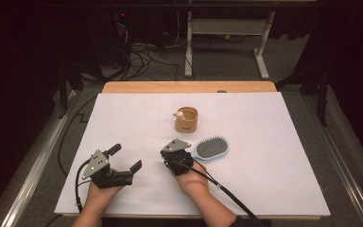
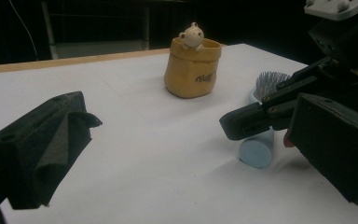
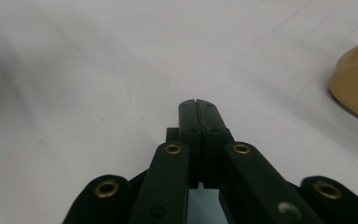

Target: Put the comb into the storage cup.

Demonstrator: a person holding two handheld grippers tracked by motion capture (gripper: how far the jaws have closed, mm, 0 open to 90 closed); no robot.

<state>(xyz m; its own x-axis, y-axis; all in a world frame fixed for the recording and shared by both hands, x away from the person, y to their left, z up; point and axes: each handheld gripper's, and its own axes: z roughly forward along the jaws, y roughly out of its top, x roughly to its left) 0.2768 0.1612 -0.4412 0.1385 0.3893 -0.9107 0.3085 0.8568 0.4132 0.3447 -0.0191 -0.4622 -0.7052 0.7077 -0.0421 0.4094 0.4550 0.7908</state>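
The hairbrush (image 1: 211,148) lies on the counter (image 1: 274,179) near the pouch (image 1: 186,120); the right gripper (image 3: 198,103), jaws pressed together, sits at its handle and could shove it away; the left gripper (image 1: 125,157) waits with jaws spread.

High view: fixed above the person's edge, looking forward and down over the whole white table (image 1: 123,123), far off. Left gripper view: low, near the surface, facing across toward the tan pot (image 2: 192,70) and blue brush (image 2: 261,140); both also in high view. Right gripper view: close, angled down at the table, pot edge at right.
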